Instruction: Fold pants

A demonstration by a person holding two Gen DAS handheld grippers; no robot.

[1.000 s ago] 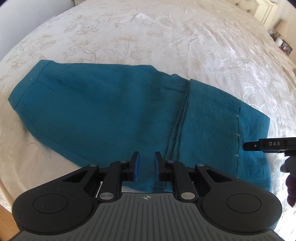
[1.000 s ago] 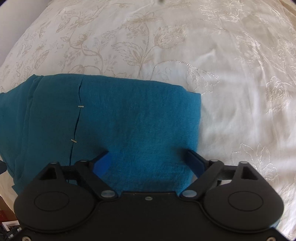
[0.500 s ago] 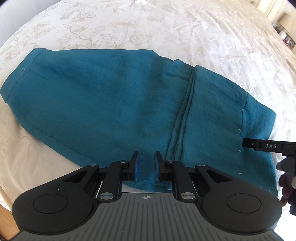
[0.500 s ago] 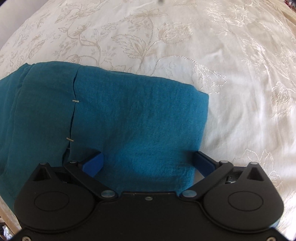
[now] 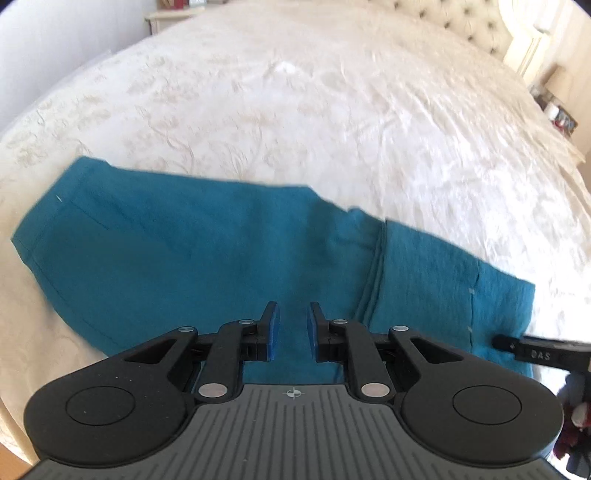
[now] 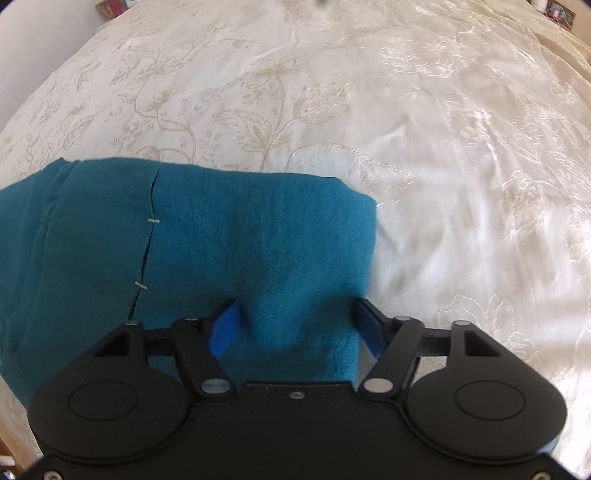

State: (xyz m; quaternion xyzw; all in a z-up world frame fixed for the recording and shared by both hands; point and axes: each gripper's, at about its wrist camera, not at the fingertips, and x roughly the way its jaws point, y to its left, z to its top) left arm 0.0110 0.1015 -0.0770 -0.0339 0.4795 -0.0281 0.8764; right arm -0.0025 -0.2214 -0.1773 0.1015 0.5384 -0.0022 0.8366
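Observation:
Teal pants (image 5: 184, 251) lie folded lengthwise across a cream bedspread (image 5: 332, 110). My left gripper (image 5: 293, 332) sits at their near edge, jaws narrow, with a fold of the cloth running up between the pads. In the right wrist view the pants' folded end (image 6: 240, 240) shows a slit with two pale stitches. My right gripper (image 6: 295, 328) straddles that end's near corner; its jaws are closing, and a hump of cloth rises between them without being pinched. One black finger of the right gripper (image 5: 532, 350) shows at the left wrist view's right edge.
The flower-patterned bedspread (image 6: 406, 147) stretches far beyond the pants. A tufted headboard (image 5: 461, 22) and a bedside shelf with small items (image 5: 557, 114) stand at the far right. The bed's near edge (image 5: 7, 458) lies just below the left gripper.
The right jaws have narrowed around the pants' corner, and cloth has bunched up between them. Both cameras have tilted up, showing more bed. The left jaws keep the same narrow gap.

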